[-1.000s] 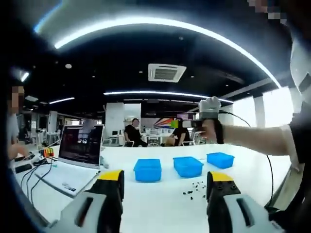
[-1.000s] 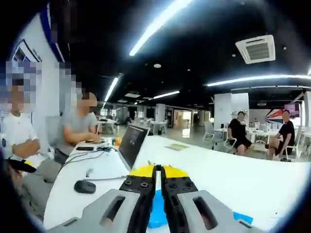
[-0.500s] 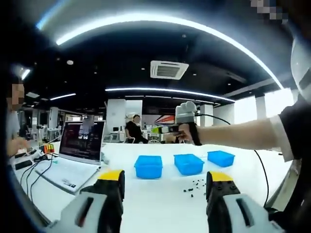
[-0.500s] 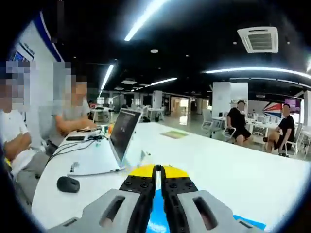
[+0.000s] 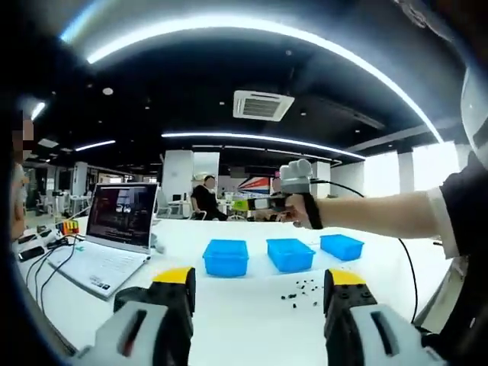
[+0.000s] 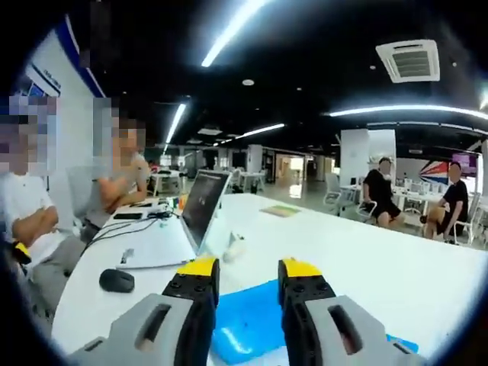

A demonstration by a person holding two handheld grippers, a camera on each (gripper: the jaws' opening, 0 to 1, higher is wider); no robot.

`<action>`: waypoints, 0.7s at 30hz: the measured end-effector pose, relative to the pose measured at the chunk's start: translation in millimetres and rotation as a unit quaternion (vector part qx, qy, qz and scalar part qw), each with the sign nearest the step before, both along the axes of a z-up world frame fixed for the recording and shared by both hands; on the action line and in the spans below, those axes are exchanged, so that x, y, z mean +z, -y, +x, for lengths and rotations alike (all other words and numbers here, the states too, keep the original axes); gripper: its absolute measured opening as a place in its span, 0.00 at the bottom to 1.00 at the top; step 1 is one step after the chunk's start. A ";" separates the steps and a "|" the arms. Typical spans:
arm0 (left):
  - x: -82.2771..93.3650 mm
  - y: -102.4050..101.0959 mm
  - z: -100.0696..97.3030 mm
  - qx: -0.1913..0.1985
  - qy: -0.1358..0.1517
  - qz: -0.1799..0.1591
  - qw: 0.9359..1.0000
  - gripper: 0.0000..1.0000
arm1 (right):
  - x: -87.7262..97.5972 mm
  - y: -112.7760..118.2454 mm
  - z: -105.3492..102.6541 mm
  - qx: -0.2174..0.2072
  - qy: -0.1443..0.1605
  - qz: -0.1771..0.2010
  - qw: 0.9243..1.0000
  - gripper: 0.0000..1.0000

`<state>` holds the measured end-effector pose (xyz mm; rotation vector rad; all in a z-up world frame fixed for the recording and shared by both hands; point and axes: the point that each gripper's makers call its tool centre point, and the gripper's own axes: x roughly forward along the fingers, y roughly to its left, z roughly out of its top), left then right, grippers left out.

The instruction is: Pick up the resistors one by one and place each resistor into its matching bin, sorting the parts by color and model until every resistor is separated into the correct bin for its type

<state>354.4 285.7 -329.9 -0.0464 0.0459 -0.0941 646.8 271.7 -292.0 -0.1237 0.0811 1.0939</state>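
Left gripper view: the left tongs (image 5: 259,293) stand released, jaws wide apart and holding nothing, above the white surface (image 5: 229,305). Three blue bins (image 5: 226,258) sit in a row on it, and a scatter of small dark resistors (image 5: 301,290) lies just in front of them. An open laptop (image 5: 114,236) stands to the left. The right tongs (image 5: 293,183) are held up over the bins in a hand (image 5: 305,210).

Right gripper view: the right tongs (image 6: 245,278) are released, with one blue bin (image 6: 248,328) visible between the jaws. A laptop (image 6: 194,217) and a mouse (image 6: 117,280) rest on the surface (image 6: 366,267); seated people (image 6: 381,200) occupy the background.
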 end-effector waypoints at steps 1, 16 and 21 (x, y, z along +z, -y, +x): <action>-0.5 0.6 1.4 0.001 -0.001 0.000 1.000 0.70 | -1.8 8.7 -5.5 0.010 -0.005 0.002 1.000 0.34; -24.3 74.4 12.9 -0.160 -0.043 0.022 0.986 0.73 | -26.1 233.7 -105.6 -0.018 -0.020 0.046 0.999 0.34; -23.3 90.9 9.7 -0.209 -0.052 0.029 0.976 0.73 | -34.9 296.5 -154.0 -0.063 -0.030 0.086 0.994 0.34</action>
